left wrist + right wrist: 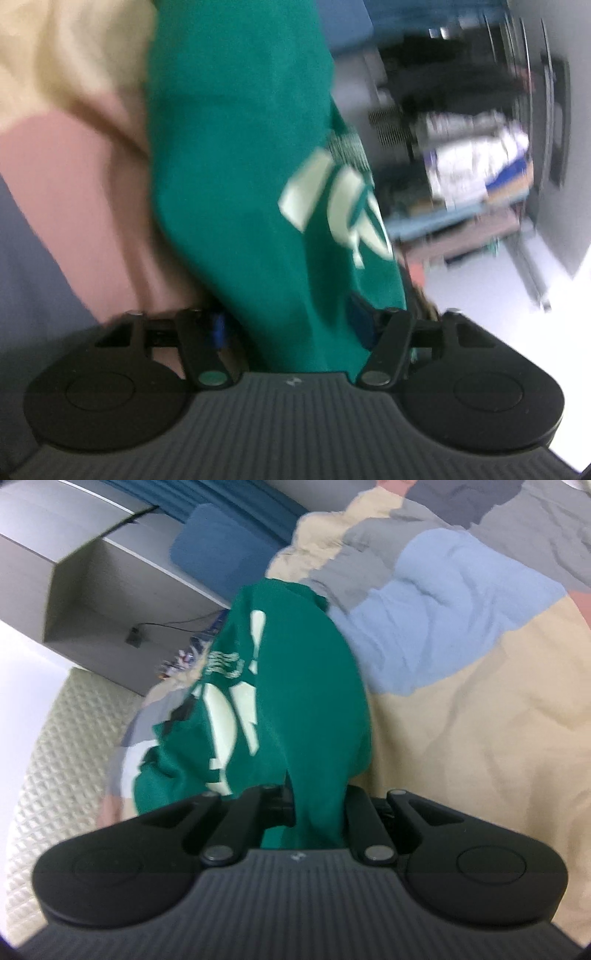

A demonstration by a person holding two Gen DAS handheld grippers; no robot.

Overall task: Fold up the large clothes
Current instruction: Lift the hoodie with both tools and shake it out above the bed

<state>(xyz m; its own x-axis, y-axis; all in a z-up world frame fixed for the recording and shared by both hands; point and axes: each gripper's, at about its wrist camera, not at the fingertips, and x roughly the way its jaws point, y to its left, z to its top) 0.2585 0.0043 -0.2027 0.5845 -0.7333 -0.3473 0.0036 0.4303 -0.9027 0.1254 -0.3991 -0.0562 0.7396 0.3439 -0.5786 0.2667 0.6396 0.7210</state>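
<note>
Green garment [310, 686] between both grippers' fingers

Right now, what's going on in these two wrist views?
A person with two handheld grippers is folding a green sweatshirt with a pale printed logo over a patchwork bedspread. The right gripper is shut on a bunch of the fabric. The left gripper has green cloth between its fingers, but whether it is pinching it is unclear. The left view is motion-blurred.
</note>
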